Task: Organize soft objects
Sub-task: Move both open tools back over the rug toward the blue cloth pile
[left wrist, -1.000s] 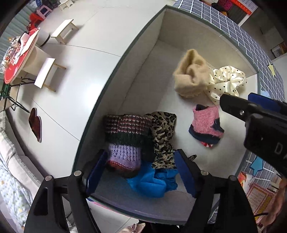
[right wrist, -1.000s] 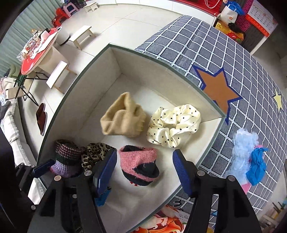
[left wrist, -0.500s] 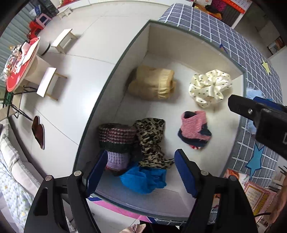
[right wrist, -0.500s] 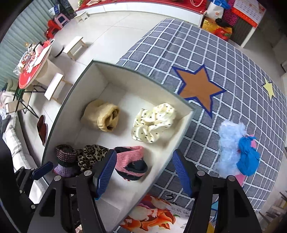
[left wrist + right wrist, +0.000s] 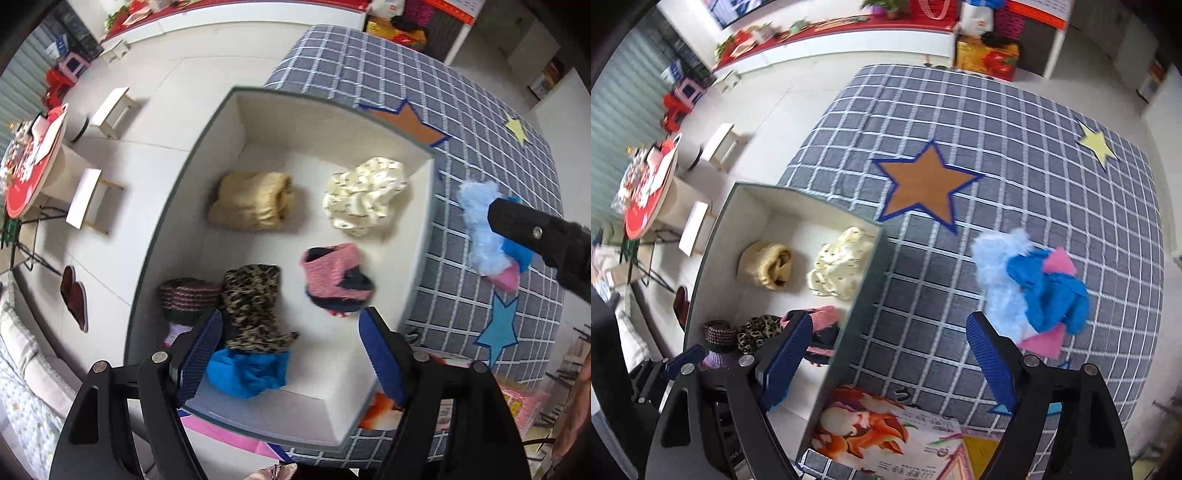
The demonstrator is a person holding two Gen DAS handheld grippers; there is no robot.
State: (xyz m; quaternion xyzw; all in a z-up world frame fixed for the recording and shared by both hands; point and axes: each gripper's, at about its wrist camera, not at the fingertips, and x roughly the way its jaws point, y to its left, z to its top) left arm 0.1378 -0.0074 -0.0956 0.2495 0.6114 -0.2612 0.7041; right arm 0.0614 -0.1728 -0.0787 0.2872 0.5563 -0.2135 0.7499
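Right claw (image 5: 886, 363) gapes empty, left claw (image 5: 290, 354) too, hovering over box (image 5: 424, 236). Judged step: fetching the last loose item. Fluffy pile (image 5: 1030, 291) lies on the counter (image 5: 997, 155) at 1 o'clock of right claw; next move needs reaching over it and closing. Checked cloth; tiled floor, stools (image 5: 110, 110) at 10 o'clock.

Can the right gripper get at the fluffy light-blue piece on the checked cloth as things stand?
Probably yes. The right gripper is open and empty, and the fluffy light-blue piece lies outside the box, nothing between. Blue and pink fabric overlaps its right side.
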